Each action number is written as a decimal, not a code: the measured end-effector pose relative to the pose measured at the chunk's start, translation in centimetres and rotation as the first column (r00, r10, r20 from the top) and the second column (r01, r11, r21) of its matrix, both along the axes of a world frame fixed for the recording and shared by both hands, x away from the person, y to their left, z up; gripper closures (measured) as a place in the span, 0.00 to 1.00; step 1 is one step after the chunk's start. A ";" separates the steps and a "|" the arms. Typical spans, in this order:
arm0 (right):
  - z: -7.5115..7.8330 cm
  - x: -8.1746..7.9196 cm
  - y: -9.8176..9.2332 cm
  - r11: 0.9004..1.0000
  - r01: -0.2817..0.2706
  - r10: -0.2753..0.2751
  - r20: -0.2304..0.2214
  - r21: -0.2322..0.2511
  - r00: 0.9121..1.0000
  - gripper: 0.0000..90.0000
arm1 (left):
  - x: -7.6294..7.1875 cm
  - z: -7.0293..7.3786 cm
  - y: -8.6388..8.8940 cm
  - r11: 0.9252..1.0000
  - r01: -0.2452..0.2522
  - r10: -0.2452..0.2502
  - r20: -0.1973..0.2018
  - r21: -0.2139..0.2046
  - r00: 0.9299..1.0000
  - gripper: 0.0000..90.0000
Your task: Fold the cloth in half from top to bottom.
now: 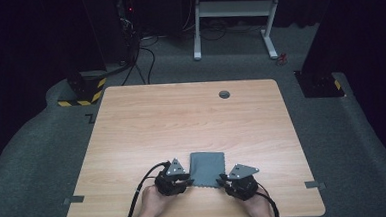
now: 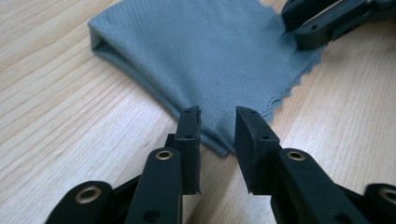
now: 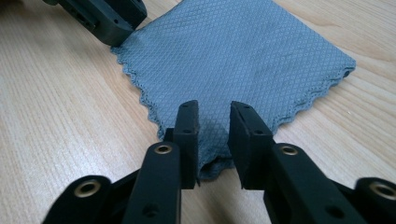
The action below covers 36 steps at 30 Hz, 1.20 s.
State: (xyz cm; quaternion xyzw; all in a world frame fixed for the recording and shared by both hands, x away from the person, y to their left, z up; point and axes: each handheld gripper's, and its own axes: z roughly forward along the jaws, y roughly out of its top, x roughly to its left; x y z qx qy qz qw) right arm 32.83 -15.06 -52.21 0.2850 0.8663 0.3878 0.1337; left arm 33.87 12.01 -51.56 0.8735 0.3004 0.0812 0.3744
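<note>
Hands low at desk (image 1: 131, 121) edge — left gripper (image 2: 217, 122) and right gripper (image 3: 214, 116) at folded grey cloth (image 1: 207, 169), seven and five o'clock corners — jaws apart, straddling cloth corners.

Two bare forearms seen entering from bottom edge of high view, each hand wrapped round black two-jaw gripper with grey three-cornered plate on top. Left gripper (image 1: 185, 180) held low, pointed inward to right; jaws parted, gap seen between pads in left gripper view (image 2: 217, 133). Right gripper (image 1: 224, 180) held low, angled inward to left; jaws likewise parted (image 3: 213, 128). Black cables trailed back along both wrists.
</note>
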 end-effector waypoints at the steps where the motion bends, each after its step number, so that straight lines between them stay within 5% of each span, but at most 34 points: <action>1: 0.0 0.0 -0.1 1.000 -0.002 0.002 0.002 0.001 1.000 0.79 | 0.0 0.0 0.0 1.000 0.000 0.000 0.000 0.000 1.000 0.78; 8: 1.0 0.8 -0.8 0.996 0.041 -0.040 -0.011 0.080 0.999 0.79 | 0.4 1.5 1.0 0.996 -0.056 0.060 0.041 -0.075 0.997 0.75; 11: 1.5 2.7 -0.9 0.989 0.104 -0.104 -0.002 0.102 0.995 0.81 | 1.8 2.2 0.2 0.992 -0.099 0.103 0.049 -0.080 0.993 0.73; 16: 1.6 4.9 -0.3 0.985 0.150 -0.151 -0.004 0.082 0.989 0.81 | 4.5 1.9 -2.2 0.987 -0.162 0.161 0.091 0.012 0.983 0.70; 22: 0.6 6.8 0.1 0.985 0.169 -0.168 -0.037 0.037 0.985 0.83 | 6.6 0.8 -2.5 0.973 -0.216 0.209 0.084 0.077 0.974 0.70; 27: 0.0 7.7 -0.1 0.979 0.201 -0.199 -0.050 0.024 0.979 0.83 | 8.0 0.4 -2.1 0.965 -0.247 0.240 0.086 0.085 0.967 0.69; 30: 0.2 7.9 -0.2 0.977 0.214 -0.213 -0.049 0.022 0.976 0.81 | 7.9 0.7 -2.0 0.965 -0.251 0.244 0.097 0.072 0.965 0.69; 34: 0.5 8.1 -0.5 0.974 0.222 -0.220 -0.049 0.041 0.974 0.75 | 7.9 1.3 -2.0 0.975 -0.224 0.222 0.083 0.009 0.971 0.68; 36: 0.5 8.4 -0.5 0.973 0.228 -0.226 -0.054 0.045 0.973 0.73 | 8.4 1.1 -2.3 0.974 -0.226 0.225 0.062 0.017 0.972 0.63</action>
